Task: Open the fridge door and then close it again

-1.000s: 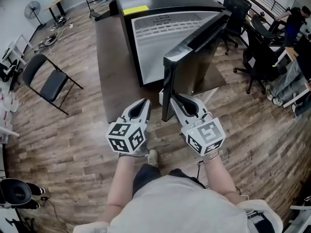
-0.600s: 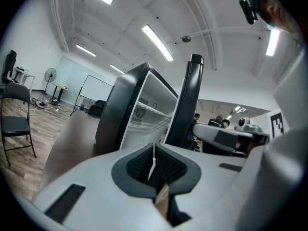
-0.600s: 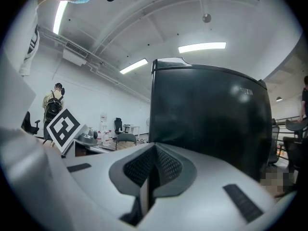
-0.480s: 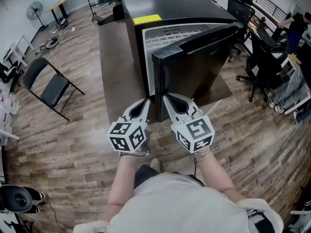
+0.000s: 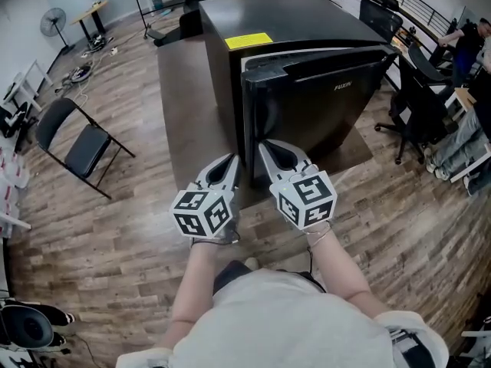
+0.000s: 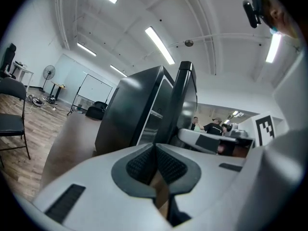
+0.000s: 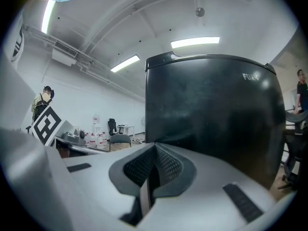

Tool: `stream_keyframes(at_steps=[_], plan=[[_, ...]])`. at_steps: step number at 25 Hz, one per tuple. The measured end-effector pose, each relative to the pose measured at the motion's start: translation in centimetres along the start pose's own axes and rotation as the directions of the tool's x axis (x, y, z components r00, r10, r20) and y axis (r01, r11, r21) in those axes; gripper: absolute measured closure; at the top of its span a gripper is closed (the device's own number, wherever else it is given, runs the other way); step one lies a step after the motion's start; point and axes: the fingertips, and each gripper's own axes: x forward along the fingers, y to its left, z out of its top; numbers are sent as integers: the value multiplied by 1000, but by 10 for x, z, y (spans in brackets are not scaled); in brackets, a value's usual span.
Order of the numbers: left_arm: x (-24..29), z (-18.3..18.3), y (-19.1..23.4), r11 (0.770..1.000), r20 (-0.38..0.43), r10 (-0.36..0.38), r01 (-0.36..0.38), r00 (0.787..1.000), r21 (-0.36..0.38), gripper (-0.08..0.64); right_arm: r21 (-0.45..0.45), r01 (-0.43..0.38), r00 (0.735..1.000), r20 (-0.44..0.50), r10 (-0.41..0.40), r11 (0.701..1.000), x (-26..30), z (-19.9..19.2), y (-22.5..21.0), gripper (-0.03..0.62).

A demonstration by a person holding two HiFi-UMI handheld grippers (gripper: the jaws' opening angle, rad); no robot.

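The black fridge (image 5: 291, 21) stands on a brown mat ahead of me. Its door (image 5: 322, 106) is almost against the body, with a narrow gap left along its top and left edge. My right gripper (image 5: 266, 146) is shut and empty, its tip at the door's lower left corner; in the right gripper view the door front (image 7: 211, 109) fills the space just past the jaws (image 7: 155, 147). My left gripper (image 5: 230, 159) is shut on nothing, just left of the door's edge. In the left gripper view (image 6: 155, 146) the door edge (image 6: 183, 100) rises right ahead.
A black folding chair (image 5: 80, 140) stands to the left on the wood floor. Office chairs (image 5: 418, 90) and desks crowd the right side, with a person (image 5: 468, 37) at the far right. A floor fan (image 5: 52, 18) stands at the back left.
The door has swung from wide open, showing the white interior, to almost closed. Both grippers have travelled forward with it, the right one staying at the door's edge.
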Motion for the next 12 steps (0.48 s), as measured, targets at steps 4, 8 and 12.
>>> stream_keyframes(at_steps=[4,8,12], plan=[[10,8,9,1000,3,-17,17,1000,4,545,30,25,1000,3,-25,999,16,1,-9,594],[18,13,13,999,-5,-45,45,999,10,546,56,46,999,5,-46,997,26,3,-17,594],[23,13,17,998,-16,-56,57,998,18,546,56,58,998,4,-59,997,34,3,-19,594]])
